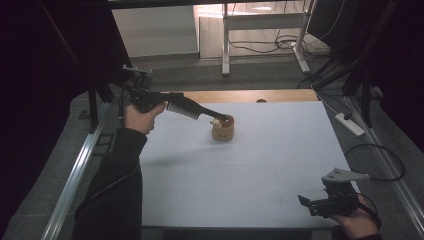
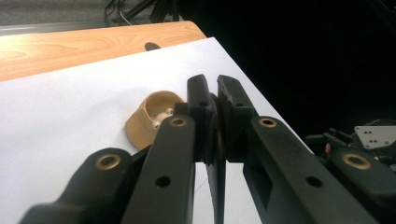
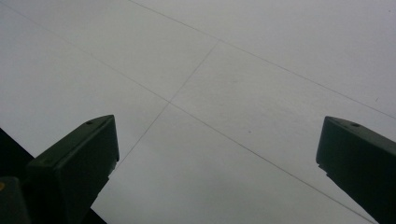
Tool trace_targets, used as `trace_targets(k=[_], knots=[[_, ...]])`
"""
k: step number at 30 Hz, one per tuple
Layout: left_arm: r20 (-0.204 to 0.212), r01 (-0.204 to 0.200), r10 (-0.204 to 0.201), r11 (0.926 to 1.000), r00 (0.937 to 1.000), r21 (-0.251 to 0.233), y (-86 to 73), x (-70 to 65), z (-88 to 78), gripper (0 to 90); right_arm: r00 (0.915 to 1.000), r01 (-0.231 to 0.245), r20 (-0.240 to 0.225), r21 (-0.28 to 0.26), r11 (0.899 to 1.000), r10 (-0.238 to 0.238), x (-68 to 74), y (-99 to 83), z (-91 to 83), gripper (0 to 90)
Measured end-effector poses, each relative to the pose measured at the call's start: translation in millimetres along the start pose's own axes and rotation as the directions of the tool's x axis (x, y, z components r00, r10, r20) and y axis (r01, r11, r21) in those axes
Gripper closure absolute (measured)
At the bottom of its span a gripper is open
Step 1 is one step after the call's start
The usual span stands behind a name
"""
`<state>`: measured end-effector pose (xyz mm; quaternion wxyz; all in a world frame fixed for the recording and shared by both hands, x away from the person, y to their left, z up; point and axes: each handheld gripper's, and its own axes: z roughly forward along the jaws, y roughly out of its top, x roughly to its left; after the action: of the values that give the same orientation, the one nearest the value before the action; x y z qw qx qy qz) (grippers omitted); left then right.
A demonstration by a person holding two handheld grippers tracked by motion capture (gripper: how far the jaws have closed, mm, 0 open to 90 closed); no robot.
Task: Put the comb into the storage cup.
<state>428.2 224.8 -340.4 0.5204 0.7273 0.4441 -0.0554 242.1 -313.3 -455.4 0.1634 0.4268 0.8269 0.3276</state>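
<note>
My left gripper (image 1: 171, 103) is shut on a black brush (image 1: 190, 111), holding it by its bristled end above the far left of the white table cover (image 1: 260, 165). The brush's thin handle slants down to the right, and its tip sits at the mouth of a small tan cup (image 1: 223, 131). In the left gripper view the jaws of the left gripper (image 2: 215, 91) press on the brush's thin black edge (image 2: 216, 179), with the cup (image 2: 147, 122) just beyond. My right gripper (image 1: 306, 203) hovers open at the near right corner. Its jaws (image 3: 217, 140) stand wide apart over bare white surface.
A wooden table strip (image 1: 240, 95) runs along the far edge of the white cover. On the floor to the right lie a white power strip (image 1: 350, 124) and black cables (image 1: 380, 160). Metal table legs (image 1: 226, 45) stand behind, and a rail (image 1: 75, 175) borders the left side.
</note>
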Motion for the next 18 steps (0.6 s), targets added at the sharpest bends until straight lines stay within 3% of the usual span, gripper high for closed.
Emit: trace_targets(k=[18], knots=[[-0.049, -0.006, 0.008, 0.9996, 0.9988, 0.029, 16.5, 3.7, 13.1, 83.4, 0.9999, 0.011, 0.012, 0.003, 1.000, -0.011, 1.9, -2.0, -2.4, 0.0]])
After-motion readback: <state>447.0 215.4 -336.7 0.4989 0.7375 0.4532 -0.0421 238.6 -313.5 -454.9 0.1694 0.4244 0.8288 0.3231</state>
